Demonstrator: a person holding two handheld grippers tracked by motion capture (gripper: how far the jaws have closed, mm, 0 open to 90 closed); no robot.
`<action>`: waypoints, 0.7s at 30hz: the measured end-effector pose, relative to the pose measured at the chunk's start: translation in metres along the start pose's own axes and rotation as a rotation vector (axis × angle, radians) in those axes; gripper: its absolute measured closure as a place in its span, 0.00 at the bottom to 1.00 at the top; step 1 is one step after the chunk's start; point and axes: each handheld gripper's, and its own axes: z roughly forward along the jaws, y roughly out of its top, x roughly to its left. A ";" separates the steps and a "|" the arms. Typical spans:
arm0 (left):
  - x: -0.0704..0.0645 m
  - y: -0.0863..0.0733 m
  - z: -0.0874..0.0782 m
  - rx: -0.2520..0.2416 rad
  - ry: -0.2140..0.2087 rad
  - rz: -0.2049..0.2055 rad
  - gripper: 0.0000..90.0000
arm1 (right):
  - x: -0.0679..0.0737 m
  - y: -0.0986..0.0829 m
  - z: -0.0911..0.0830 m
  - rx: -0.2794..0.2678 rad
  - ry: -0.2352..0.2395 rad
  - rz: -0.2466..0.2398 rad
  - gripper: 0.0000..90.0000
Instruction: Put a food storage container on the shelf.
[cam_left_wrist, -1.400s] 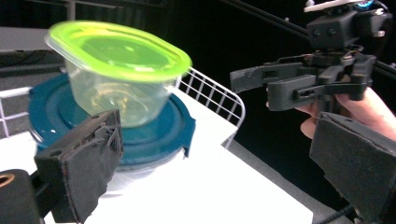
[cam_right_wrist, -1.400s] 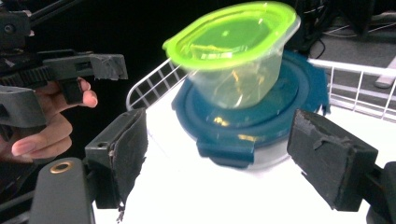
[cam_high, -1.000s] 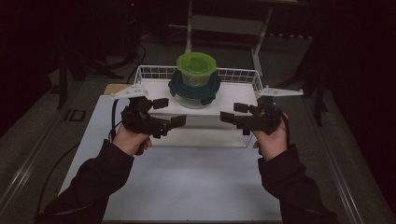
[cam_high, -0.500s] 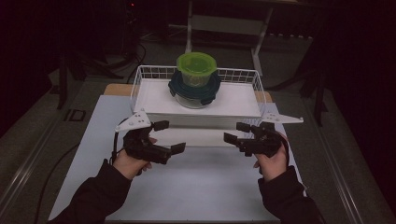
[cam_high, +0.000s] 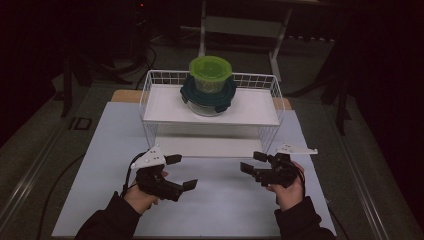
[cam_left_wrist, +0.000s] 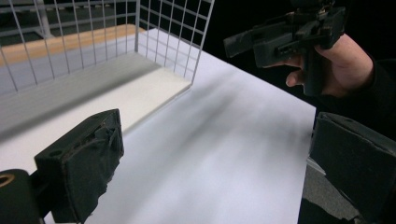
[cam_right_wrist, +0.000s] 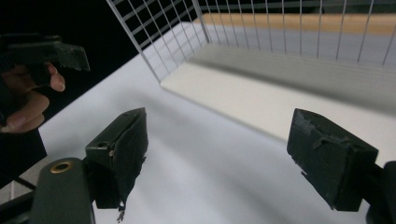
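Change since the earlier frames: both tools have drawn back from the wire rack toward the person's edge of the bench; the stacked containers have not shifted.

Left tool (cam_high: 181, 172): held low over the white bench (cam_high: 100, 165), front-left of the rack, jaws spread wide, nothing between them. In the left gripper view its pads (cam_left_wrist: 84, 158) frame bare bench surface and the rack's lower corner.

Wire rack (cam_high: 150, 95): white, two-tier, at the far middle of the bench. The lower shelf (cam_high: 210, 146) is bare; the upper shelf (cam_high: 160, 107) carries the containers.

Containers: a clear bowl with a dark teal lid (cam_high: 207, 95) at the middle of the upper shelf, and a green-lidded tub (cam_high: 210, 71) stacked on top of it. Both stand well apart from either tool.

Right tool (cam_high: 252, 162): front-right of the rack, jaws also wide apart and empty, mirroring the left.

Risks, as a judgement: the stack is top-heavy, so gripping only the lower bowl could tip the green tub off. The wire rim round the upper shelf stands in the way of a low, level reach; a jaw could snag the mesh and jolt the rack. Lifting over the rim seems safer.

Surroundings: a table frame (cam_high: 240, 25) in the dark behind.
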 end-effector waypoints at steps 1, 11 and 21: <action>0.000 -0.005 0.000 -0.003 -0.001 -0.005 0.03 | -0.001 -0.005 0.001 0.003 0.002 0.000 0.22; 0.002 -0.035 -0.001 0.035 0.010 0.002 0.03 | -0.002 -0.034 -0.001 0.008 -0.028 -0.036 0.22; 0.003 -0.055 -0.001 0.058 0.027 0.015 0.03 | -0.001 -0.056 -0.013 0.023 -0.059 -0.046 0.21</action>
